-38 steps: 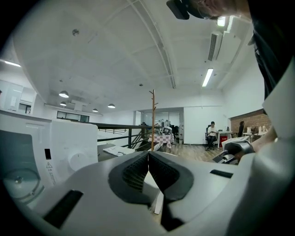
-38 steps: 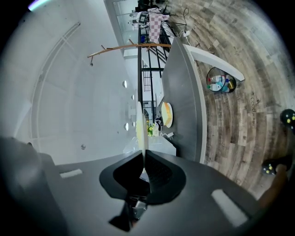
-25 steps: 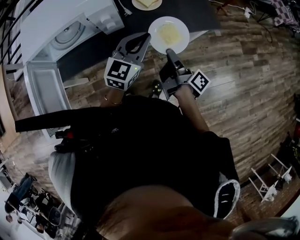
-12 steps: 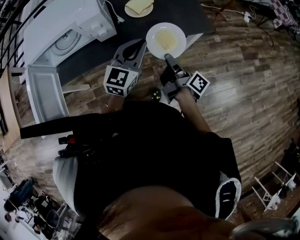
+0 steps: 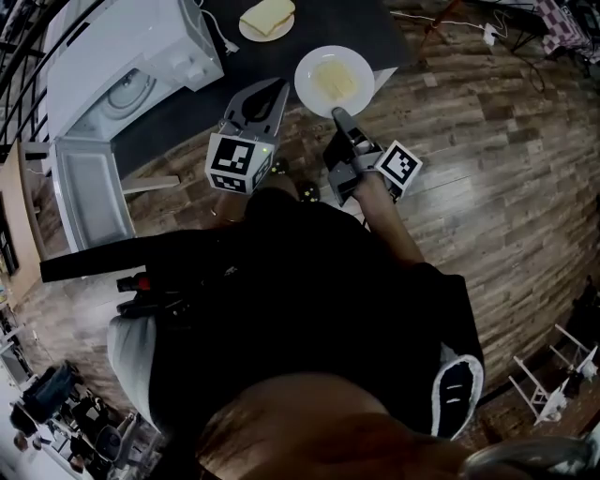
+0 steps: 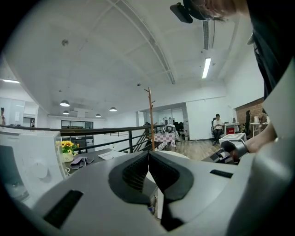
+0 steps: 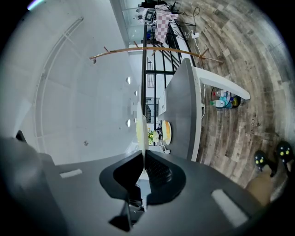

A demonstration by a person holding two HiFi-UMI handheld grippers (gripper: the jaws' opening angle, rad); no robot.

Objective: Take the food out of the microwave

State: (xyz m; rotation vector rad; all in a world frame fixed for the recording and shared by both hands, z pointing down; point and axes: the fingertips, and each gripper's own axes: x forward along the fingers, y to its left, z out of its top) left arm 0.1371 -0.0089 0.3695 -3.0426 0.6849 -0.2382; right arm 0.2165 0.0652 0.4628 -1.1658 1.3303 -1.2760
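Head view: my left gripper [image 5: 280, 86] carries a cube [image 5: 234, 155] of black-and-white square markers, and the right one has the same. The boxy white microwave [image 5: 141, 42] stands on the dark table [image 5: 319, 23] with its door [image 5: 89, 192] swung open. My right gripper [image 5: 336, 113] pinches the near rim of a round white plate [image 5: 306, 82]. The food [image 5: 336, 81], a flat pale-yellow square, lies on it, outside the microwave at the table's near edge. A second plate [image 5: 267, 17] with a yellow slice lies further back. The floor [image 5: 487, 169] is wood plank.

Left gripper view: my ribbed dark pads [image 6: 136, 171] meet at the tips with nothing between them.

Right gripper view: my jaws are closed on the thin plate rim, seen edge-on.
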